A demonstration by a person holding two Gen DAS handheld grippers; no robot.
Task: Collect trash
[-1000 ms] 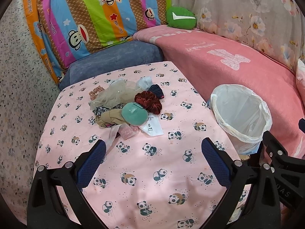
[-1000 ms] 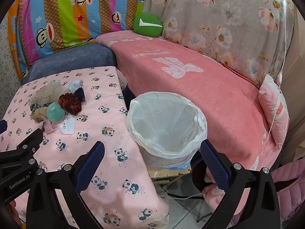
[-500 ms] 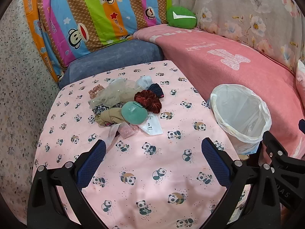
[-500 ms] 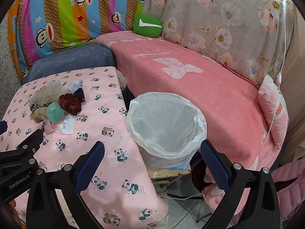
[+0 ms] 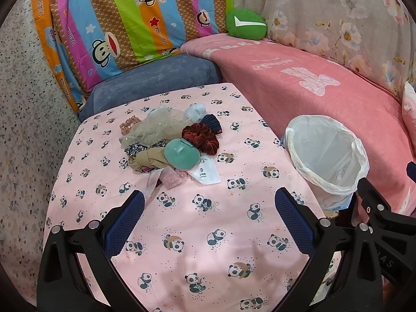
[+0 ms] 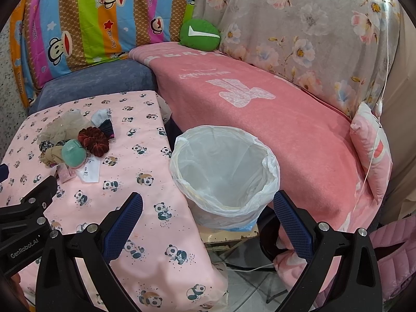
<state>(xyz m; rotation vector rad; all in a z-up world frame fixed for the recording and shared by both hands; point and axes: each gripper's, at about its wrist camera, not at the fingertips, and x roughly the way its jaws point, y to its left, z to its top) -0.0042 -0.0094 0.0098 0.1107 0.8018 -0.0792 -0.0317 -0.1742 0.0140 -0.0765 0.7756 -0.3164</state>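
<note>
A heap of small items lies on the panda-print table (image 5: 208, 221): a teal round pouch (image 5: 181, 154), a dark red scrunchie (image 5: 200, 137), beige mesh fabric (image 5: 153, 127), a white sachet (image 5: 205, 173) and a pink packet (image 5: 173, 179). The same heap shows at the left in the right wrist view, with the teal pouch (image 6: 73, 153) in front. A bin lined with a white bag (image 5: 326, 156) (image 6: 223, 171) stands right of the table. My left gripper (image 5: 209, 217) hangs open over the table's near part. My right gripper (image 6: 208, 221) is open above the bin's near rim. Both hold nothing.
A sofa with a pink blanket (image 6: 260, 98) runs behind the bin, with a green cushion (image 5: 245, 23) and a striped monkey-print cover (image 5: 130, 20) at the back. A pink pillow (image 6: 371, 150) lies at the right. Tiled floor (image 6: 249, 286) shows under the bin.
The left view has drifted slightly, with the heap sitting a little higher in frame. The right view is almost unchanged. Both grippers stayed open.
</note>
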